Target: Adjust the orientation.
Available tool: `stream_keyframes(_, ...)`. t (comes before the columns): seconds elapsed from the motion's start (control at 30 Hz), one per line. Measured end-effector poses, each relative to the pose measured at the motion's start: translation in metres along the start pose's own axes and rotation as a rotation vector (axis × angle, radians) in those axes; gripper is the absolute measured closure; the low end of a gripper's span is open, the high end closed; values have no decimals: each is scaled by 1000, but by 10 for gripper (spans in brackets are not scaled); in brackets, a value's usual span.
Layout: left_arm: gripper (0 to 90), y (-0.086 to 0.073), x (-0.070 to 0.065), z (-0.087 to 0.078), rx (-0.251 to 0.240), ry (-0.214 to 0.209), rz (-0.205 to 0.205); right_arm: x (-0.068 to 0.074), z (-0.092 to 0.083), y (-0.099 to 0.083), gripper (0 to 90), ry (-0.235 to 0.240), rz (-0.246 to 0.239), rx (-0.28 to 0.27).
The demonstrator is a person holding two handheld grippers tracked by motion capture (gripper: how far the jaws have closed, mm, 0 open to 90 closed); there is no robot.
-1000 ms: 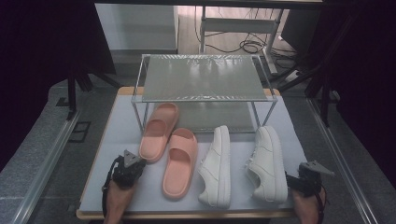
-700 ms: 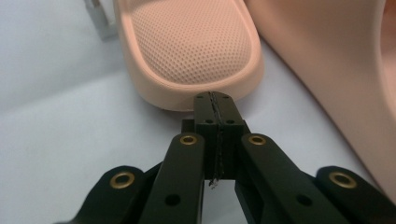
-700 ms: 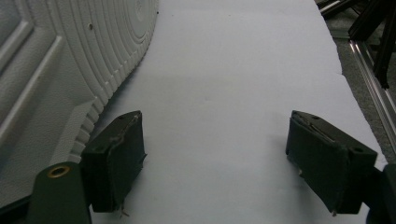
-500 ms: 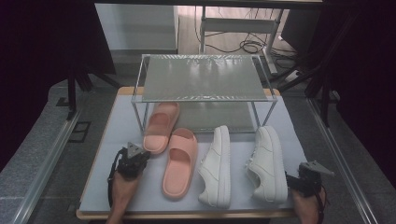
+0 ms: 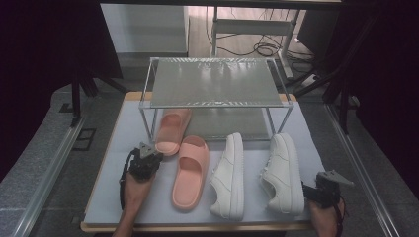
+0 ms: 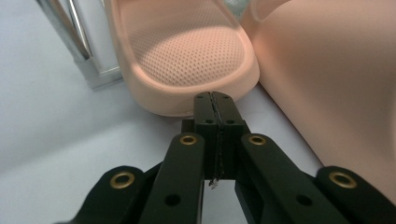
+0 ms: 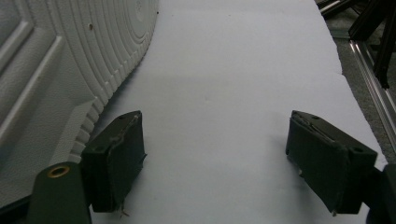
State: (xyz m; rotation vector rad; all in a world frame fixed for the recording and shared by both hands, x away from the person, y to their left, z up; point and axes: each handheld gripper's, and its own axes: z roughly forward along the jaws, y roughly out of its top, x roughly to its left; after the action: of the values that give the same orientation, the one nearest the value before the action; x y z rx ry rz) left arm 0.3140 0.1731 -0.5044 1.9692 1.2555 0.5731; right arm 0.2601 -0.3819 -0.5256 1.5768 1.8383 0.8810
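Observation:
Two pink slides and two white sneakers lie on the white mat. The far pink slide (image 5: 171, 131) lies partly under the metal rack; the near pink slide (image 5: 190, 172) is beside it. My left gripper (image 5: 147, 157) is shut with nothing in it, its tips just short of the far pink slide's heel (image 6: 187, 60). The near pink slide (image 6: 331, 84) rises on the right of the left gripper view. My right gripper (image 5: 327, 183) rests at the mat's front right, open and empty, beside the right white sneaker (image 5: 284, 170), whose sole edge (image 7: 70, 70) is close to its left jaw.
A two-level metal rack (image 5: 212, 81) stands at the back of the table, with a leg (image 6: 79, 42) near the far slide. The left white sneaker (image 5: 230, 175) lies between the near slide and the right sneaker. Aluminium rails (image 5: 44, 173) run along both sides of the table.
My left hand has carried its shut gripper forward and to the right, up to the heel of the far pink slide. The right hand has stayed put.

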Motion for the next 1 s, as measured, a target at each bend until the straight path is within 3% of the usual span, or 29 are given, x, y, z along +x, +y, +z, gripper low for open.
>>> stream_keyframes(1.0,897,30,9,40,5,21,-11,0,0,0,196,1,-3,2)
